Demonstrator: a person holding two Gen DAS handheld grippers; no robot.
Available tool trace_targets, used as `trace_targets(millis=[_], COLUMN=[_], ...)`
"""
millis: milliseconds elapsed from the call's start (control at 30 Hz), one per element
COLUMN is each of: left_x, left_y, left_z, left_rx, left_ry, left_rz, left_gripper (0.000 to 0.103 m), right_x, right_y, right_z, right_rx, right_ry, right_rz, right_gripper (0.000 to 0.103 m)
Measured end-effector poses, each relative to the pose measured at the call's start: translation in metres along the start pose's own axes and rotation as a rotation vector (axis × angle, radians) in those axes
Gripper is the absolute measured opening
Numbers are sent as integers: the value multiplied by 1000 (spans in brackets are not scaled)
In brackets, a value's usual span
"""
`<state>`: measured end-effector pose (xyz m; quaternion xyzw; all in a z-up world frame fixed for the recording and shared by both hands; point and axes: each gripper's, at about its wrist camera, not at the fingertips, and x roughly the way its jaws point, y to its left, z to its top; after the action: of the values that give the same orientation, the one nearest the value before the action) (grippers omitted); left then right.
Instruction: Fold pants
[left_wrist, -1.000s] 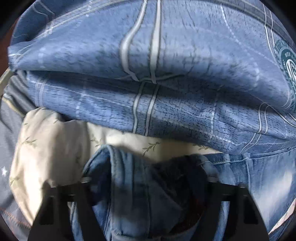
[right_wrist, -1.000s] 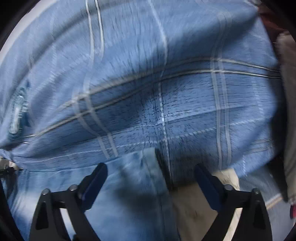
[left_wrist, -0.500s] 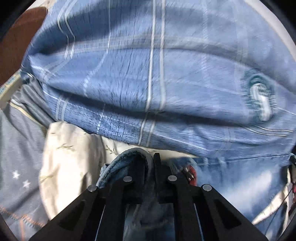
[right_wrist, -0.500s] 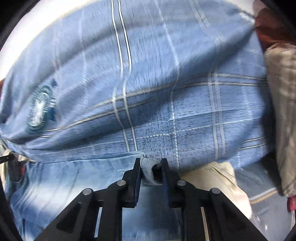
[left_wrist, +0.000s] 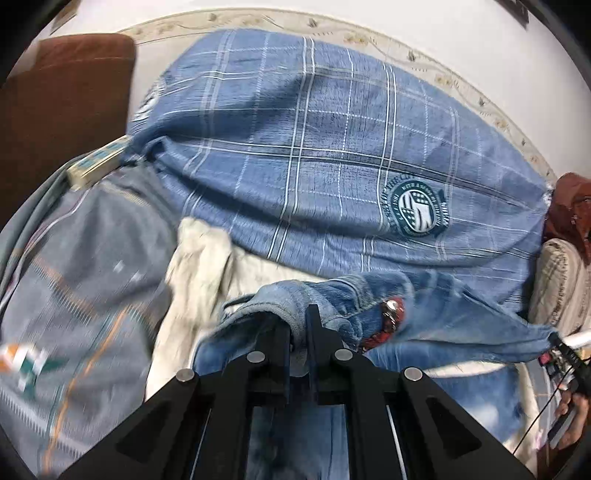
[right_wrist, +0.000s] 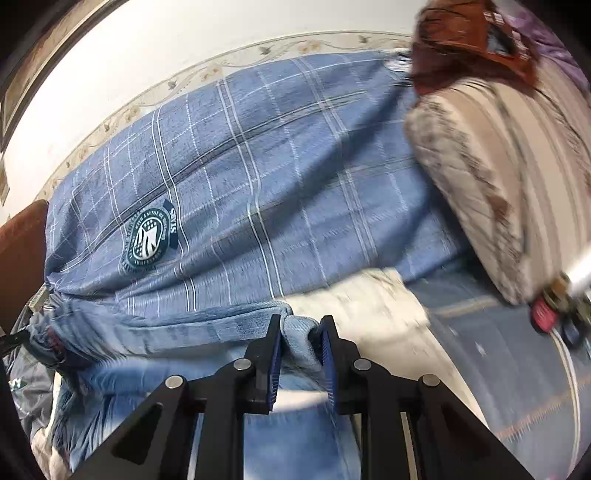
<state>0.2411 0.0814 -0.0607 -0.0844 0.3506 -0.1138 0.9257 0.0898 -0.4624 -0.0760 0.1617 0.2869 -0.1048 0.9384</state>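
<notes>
Ahead, a bulky blue plaid quilt (left_wrist: 332, 147) blocks passage; a beige striped cushion (right_wrist: 498, 166) crowds the right side.

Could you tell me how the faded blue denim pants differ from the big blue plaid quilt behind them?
The faded blue denim pants are plain washed denim; the blue plaid quilt has white check lines and a round green crest. The pants hang stretched between the left tool and right tool; the quilt lies heaped, ungripped. The pants look smaller. Both are blue fabric.

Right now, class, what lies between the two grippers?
A taut stretch of the jeans' waistband spans from the right gripper to the left gripper, per both wrist views.
</notes>
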Motion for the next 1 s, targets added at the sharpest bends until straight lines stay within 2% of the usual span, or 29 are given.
trace_targets(millis=[67,167,333,433,533,633,700,733,767,833,900,1000], left_x=[-20,-36,-37,-34,-37,-45,-49,-50,-50,-49,-48,-52], left_y=[10,24,41,48,55,49,45,43,42,45,50,53], left_z=[-20,-56,-129,-157,-159,-152,-151,-151,-151,-153,-154,-153], left_rx=[-22,-52,-73,-76,-119,-97,-79,-72,-73,-88,-125,-149], left_ry=[-4,31,164,201,199,162,152,145,143,147,156,150], left_rz=[-2,-11,21,50,33,37,46,51,54,52,39,29], left_gripper=[8,8,8,8,8,8,8,8,8,8,8,8], right_x=[-10,-18,-13,-11,-19,-30,-32,-31,-28,-21,-15,-22], right_y=[-12,-27,-45,-59,-72,-79,-83,-86,-86,-87,-81,-76], right_z=[-15,-40,-90,-116,-120,-112,-108,-107,-106,-107,-109,-113], right_rx=[23,32,27,47,80,120,157,210,259,345,383,438], right_ry=[17,61,228,343,360,317,300,295,290,303,328,312], right_rz=[-3,-8,4,33,57,90,118,152,183,231,230,270], right_gripper=[21,21,21,24,24,29,42,61,67,67,67,66])
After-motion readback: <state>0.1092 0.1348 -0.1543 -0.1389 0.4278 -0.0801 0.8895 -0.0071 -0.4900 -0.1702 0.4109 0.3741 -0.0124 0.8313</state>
